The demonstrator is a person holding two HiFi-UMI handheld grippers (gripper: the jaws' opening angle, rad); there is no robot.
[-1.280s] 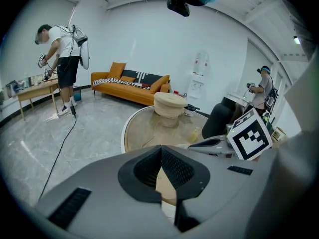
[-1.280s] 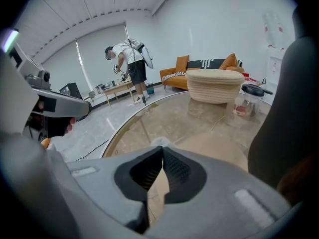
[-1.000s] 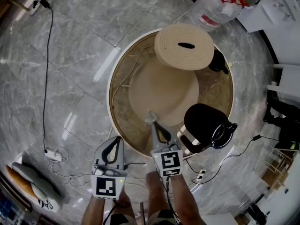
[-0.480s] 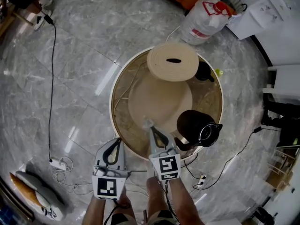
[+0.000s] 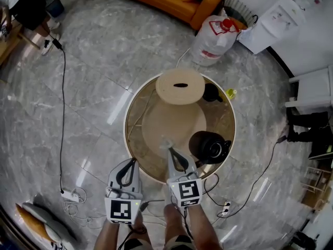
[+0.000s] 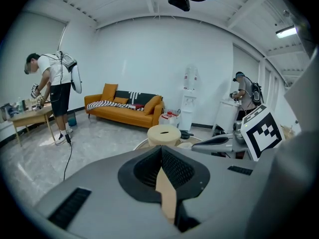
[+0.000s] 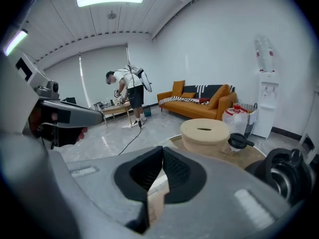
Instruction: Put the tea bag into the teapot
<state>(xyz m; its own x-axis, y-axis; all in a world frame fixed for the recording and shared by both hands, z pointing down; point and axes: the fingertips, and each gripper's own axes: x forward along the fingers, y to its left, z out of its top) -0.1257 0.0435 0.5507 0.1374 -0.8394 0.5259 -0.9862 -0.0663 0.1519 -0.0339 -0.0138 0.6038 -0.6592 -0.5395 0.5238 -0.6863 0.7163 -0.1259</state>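
Glass-topped round desk [image 5: 139, 104]. Black teapot [image 5: 208, 147] at its right edge, blocked in the left gripper view. Left claw [image 5: 133, 161] closed, empty. Right claw [image 5: 167, 149] closed on pale tea bag [image 5: 165, 139] over the near edge, plain only in the head view.

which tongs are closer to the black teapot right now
Right. The right tongs point over the table, just left of the teapot; the left tongs sit farther left, by the table's rim.
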